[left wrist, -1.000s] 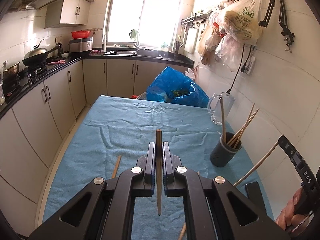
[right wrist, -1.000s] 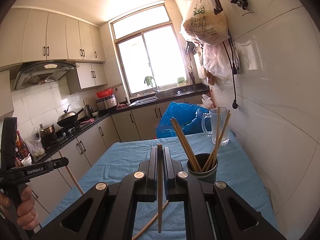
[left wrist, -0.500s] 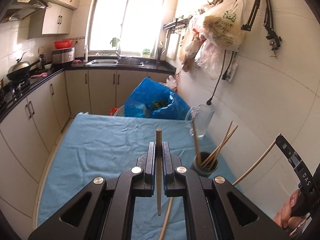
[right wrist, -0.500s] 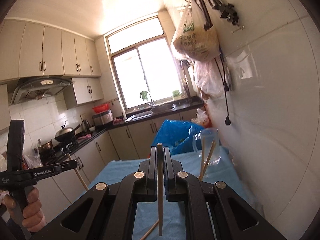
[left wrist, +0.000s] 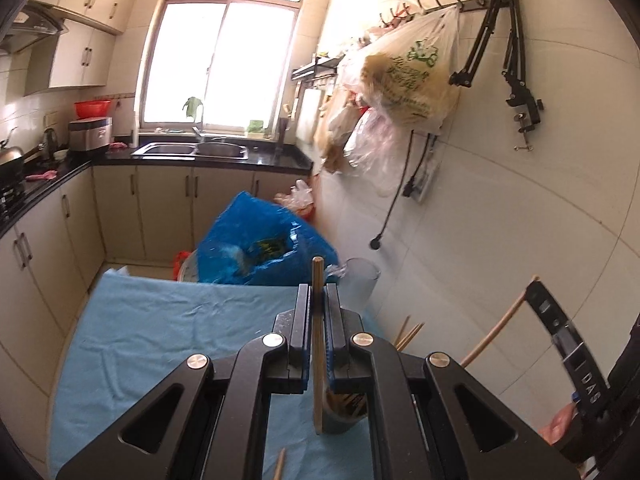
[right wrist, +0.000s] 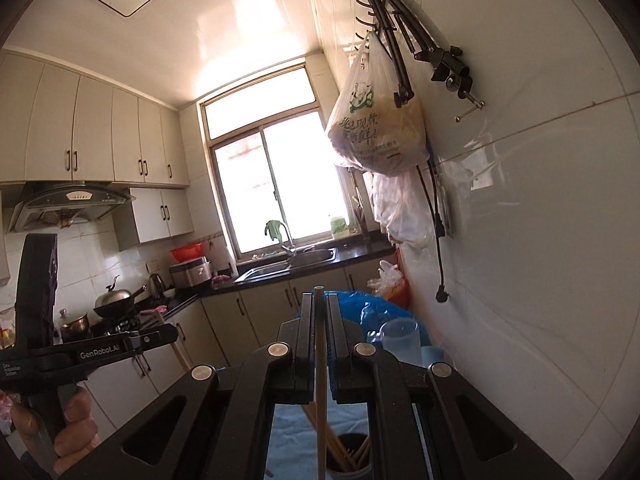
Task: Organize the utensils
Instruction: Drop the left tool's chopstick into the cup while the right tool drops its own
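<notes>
My left gripper (left wrist: 317, 300) is shut on a wooden chopstick (left wrist: 318, 344) held upright, its lower end just above the dark holder cup (left wrist: 344, 416) that holds several chopsticks. My right gripper (right wrist: 318, 308) is shut on another wooden chopstick (right wrist: 320, 384), upright above the same cup (right wrist: 350, 456). In the left wrist view the right gripper (left wrist: 576, 364) shows at the right edge with its chopstick (left wrist: 496, 324) slanting. In the right wrist view the left gripper (right wrist: 60, 354) shows at the left edge. One loose chopstick (left wrist: 280, 463) lies on the blue tablecloth (left wrist: 160, 328).
A clear glass jug (left wrist: 360, 286) stands behind the cup by the tiled wall (left wrist: 500, 220). A blue plastic bag (left wrist: 256, 240) sits past the table's far end. Plastic bags (left wrist: 404, 80) hang on the wall hooks. Kitchen counter and sink (left wrist: 192, 150) lie beyond.
Both grippers have moved toward the holder cup and tilted up. The cup now sits right under the left gripper's chopstick. Both chopsticks stay gripped.
</notes>
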A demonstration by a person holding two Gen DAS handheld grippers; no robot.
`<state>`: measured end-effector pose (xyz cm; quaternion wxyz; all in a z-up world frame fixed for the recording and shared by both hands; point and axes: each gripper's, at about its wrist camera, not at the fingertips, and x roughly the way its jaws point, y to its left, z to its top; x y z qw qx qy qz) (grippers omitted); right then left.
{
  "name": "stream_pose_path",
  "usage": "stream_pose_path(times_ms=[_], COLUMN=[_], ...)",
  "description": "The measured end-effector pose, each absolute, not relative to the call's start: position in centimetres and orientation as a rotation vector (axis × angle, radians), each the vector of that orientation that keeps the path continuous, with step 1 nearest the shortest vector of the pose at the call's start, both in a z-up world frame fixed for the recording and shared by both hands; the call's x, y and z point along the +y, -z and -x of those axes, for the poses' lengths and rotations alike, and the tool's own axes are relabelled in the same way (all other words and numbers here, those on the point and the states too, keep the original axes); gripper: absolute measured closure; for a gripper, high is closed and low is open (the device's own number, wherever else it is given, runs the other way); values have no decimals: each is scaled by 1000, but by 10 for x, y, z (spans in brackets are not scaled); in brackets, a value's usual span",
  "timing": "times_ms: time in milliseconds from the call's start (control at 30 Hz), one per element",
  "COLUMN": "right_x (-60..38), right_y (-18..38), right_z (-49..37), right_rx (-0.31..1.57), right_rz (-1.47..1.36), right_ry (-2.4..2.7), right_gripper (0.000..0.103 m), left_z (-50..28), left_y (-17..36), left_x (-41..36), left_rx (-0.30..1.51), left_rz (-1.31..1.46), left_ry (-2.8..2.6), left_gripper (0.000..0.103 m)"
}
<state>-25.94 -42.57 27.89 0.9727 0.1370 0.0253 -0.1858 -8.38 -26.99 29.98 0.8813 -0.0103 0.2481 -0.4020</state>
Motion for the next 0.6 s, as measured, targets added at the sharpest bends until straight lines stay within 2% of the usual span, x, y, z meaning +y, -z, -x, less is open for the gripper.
stream_pose_path(times_ms=[200,600], right_x=[-447,-476], right_y=[-271,-212], right_z=[237,200], right_rx=[71,249], right_rz=[-272,-330], right_ry=[402,407], right_gripper=[98,97], left_z=[68,43], left_y=[-288,-226], left_x=[-310,-345], left_rx=[552,670], left_rz=[36,17], left_ry=[865,882], left_gripper=[98,98])
